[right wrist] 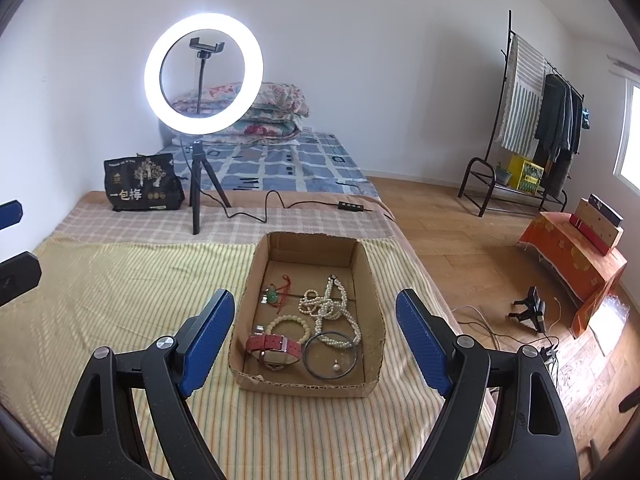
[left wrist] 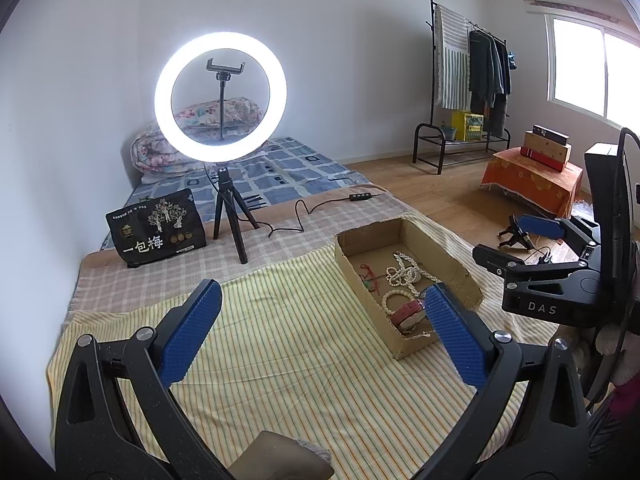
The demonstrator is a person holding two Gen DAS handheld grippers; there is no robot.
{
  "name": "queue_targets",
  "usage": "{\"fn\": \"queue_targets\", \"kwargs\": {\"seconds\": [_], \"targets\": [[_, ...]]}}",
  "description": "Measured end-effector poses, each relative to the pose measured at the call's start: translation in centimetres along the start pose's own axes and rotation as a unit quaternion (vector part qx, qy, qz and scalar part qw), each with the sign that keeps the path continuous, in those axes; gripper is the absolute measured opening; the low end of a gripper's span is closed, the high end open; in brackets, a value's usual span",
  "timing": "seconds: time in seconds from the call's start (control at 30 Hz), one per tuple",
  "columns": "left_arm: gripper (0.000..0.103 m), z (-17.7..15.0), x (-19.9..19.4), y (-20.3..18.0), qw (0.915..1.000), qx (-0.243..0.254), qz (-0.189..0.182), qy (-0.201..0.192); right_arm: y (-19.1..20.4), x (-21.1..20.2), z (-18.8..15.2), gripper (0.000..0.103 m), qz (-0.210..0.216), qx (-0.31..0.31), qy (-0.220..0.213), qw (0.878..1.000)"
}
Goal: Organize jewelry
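An open cardboard box (right wrist: 362, 276) sits on the striped cloth and holds jewelry: a pearl necklace (right wrist: 332, 312), a bead bracelet (right wrist: 286, 322), a red-strap watch (right wrist: 272, 346), a dark bangle (right wrist: 330, 354) with a small pearl piece (right wrist: 337, 367) inside it, and a red-corded green pendant (right wrist: 274, 294). My right gripper (right wrist: 316, 340) is open and empty, hovering over the box's near end. My left gripper (left wrist: 320, 328) is open and empty over the cloth, left of the box (left wrist: 452, 258). The right gripper (left wrist: 516, 240) shows at the right edge of the left wrist view.
A lit ring light on a tripod (right wrist: 196, 184) stands behind the box, its cable and remote (right wrist: 350, 206) trailing right. A black snack bag (right wrist: 140, 184) stands at back left. Folded quilts (right wrist: 272, 116), a clothes rack (right wrist: 532, 128) and an orange-covered stand (right wrist: 572, 260) lie beyond.
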State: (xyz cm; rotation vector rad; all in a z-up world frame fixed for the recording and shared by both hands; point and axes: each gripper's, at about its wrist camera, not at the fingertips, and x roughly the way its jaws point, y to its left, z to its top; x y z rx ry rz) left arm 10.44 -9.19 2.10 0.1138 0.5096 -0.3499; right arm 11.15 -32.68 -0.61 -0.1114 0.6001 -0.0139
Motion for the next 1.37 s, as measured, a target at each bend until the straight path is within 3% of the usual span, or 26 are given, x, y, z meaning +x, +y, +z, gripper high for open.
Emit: {"fn": "queue_targets", "kwargs": {"seconds": [1.37], "targets": [[0.103, 0.2, 0.0, -0.7, 1.0000, 0.003, -0.003, -0.005, 0.0, 0.0, -0.3, 0.083, -0.001, -0.001, 0.005, 1.000]]}}
